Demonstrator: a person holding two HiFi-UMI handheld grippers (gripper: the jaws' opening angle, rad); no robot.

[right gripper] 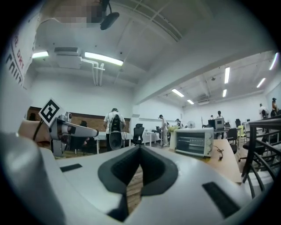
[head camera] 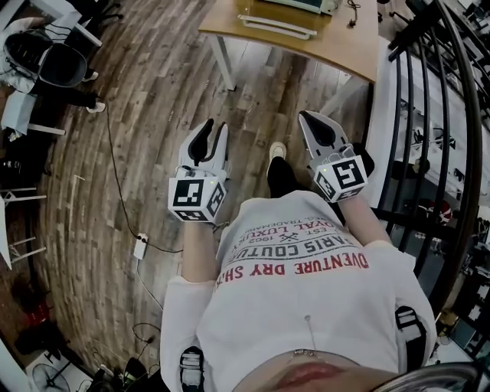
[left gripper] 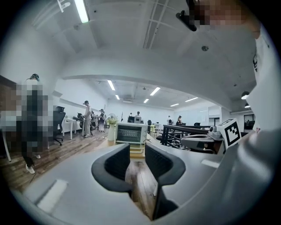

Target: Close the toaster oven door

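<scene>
The toaster oven [head camera: 295, 6] stands on a wooden table [head camera: 321, 46] ahead of me, cut off by the top of the head view. A white frame [head camera: 277, 27] lies flat in front of it and looks like its door folded down. The oven also shows far off as a white box [left gripper: 131, 133] in the left gripper view and as the toaster oven [right gripper: 194, 141] in the right gripper view. My left gripper [head camera: 214, 130] [left gripper: 137, 151] is held at waist height, open, with only floor visible between its pads. My right gripper [head camera: 310, 119] [right gripper: 140, 151] is shut with nothing in it. Both are well short of the table.
A black metal railing [head camera: 429, 115] runs along my right side. A white power strip [head camera: 140, 246] and its cable lie on the wooden floor at my left. Office chairs [head camera: 46, 53] stand at the far left. Several people stand in the distance [right gripper: 113, 125].
</scene>
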